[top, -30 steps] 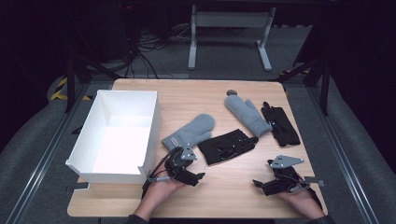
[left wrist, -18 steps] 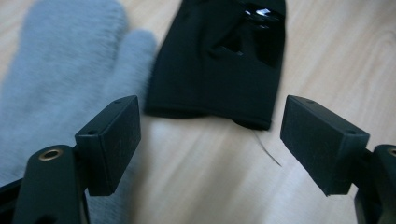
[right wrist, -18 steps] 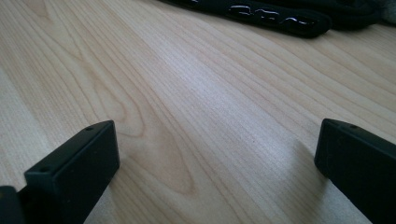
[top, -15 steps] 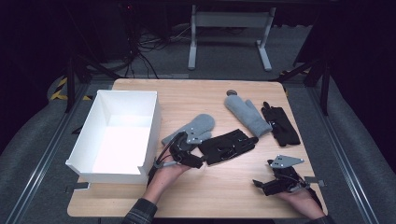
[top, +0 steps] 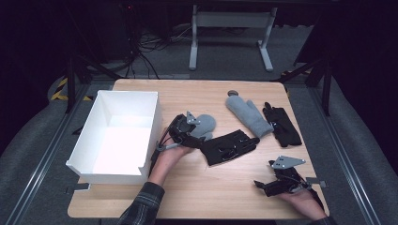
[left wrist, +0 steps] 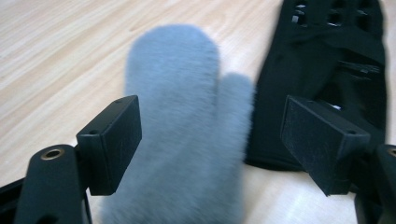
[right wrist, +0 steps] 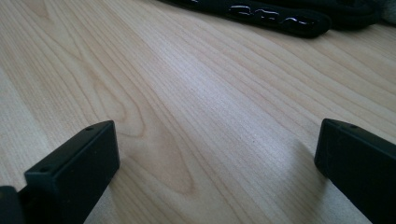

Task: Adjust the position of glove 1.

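A grey fleece mitten (top: 208, 123) lies mid-table beside a black glove (top: 230, 146). My left gripper (top: 190, 130) hovers over the mitten's near end, jaws open. In the left gripper view the mitten (left wrist: 187, 116) lies between and beyond the two pads (left wrist: 114, 140), which stand apart from it, and the black glove (left wrist: 336, 70) is to its right. A second grey mitten (top: 248, 115) and a second black glove (top: 281, 124) lie at the back right. My right gripper (top: 271, 185) rests open near the front right edge over bare wood (right wrist: 217, 154).
A large white open box (top: 129, 93) stands on the left side of the wooden table (top: 211, 197), close to my left forearm. Bare wood stretches along the front between the two hands. Dark floor and metal table legs lie beyond the far edge.
My left gripper has moved away from the front edge, forward and slightly right, onto the grey mitten's near end. The right gripper has stayed in place.
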The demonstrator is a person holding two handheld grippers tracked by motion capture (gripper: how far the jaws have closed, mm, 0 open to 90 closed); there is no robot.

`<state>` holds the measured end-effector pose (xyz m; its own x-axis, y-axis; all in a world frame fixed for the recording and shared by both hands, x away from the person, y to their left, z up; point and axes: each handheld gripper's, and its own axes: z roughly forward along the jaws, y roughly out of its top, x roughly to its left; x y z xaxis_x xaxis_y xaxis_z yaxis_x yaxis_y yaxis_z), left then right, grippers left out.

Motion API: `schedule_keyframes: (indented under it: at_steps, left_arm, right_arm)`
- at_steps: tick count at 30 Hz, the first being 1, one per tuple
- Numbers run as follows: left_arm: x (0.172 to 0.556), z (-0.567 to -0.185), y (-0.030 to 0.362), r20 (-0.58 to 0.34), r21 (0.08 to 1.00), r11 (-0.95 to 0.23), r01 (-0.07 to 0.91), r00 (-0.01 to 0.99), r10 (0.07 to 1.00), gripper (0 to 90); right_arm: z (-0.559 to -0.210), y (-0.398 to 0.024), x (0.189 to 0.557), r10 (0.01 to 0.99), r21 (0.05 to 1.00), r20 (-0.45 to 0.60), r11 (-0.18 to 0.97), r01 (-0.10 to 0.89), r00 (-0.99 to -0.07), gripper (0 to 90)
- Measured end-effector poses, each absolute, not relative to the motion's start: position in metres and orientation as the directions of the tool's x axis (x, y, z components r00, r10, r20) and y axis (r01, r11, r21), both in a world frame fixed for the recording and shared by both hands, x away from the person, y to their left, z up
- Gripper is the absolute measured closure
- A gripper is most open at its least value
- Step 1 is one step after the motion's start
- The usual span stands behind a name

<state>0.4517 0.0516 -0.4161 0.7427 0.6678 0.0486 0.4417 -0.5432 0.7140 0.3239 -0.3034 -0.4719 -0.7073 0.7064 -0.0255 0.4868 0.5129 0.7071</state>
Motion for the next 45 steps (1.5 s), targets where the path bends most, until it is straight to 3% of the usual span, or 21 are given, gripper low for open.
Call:
schedule_keyframes:
  at_steps: [9,17,21,34,45]
  left_arm:
    - [0.475,-0.44,0.052,0.052,0.641,-0.565,0.519,0.705,0.708,27.6]
    - [0.475,-0.444,0.052,0.051,0.617,-0.585,0.526,0.715,0.697,69.2]
    - [0.472,-0.437,0.053,0.045,0.627,-0.574,0.526,0.711,0.702,79.9]
    - [0.442,-0.389,0.055,-0.027,0.671,-0.53,0.518,0.732,0.681,82.6]
    - [0.394,-0.378,0.032,-0.102,0.665,-0.568,0.485,0.812,0.575,82.6]
  right_arm:
    - [-0.472,-0.304,0.324,0.706,0.707,-0.025,0.513,0.486,-0.708,0.1]
    - [-0.472,-0.304,0.324,0.706,0.707,-0.025,0.513,0.486,-0.708,0.1]
    - [-0.472,-0.304,0.324,0.705,0.707,-0.026,0.514,0.486,-0.708,0.1]
    - [-0.472,-0.304,0.324,0.705,0.707,-0.026,0.514,0.486,-0.708,0.1]
    - [-0.472,-0.303,0.324,0.706,0.707,-0.026,0.513,0.487,-0.707,0.1]
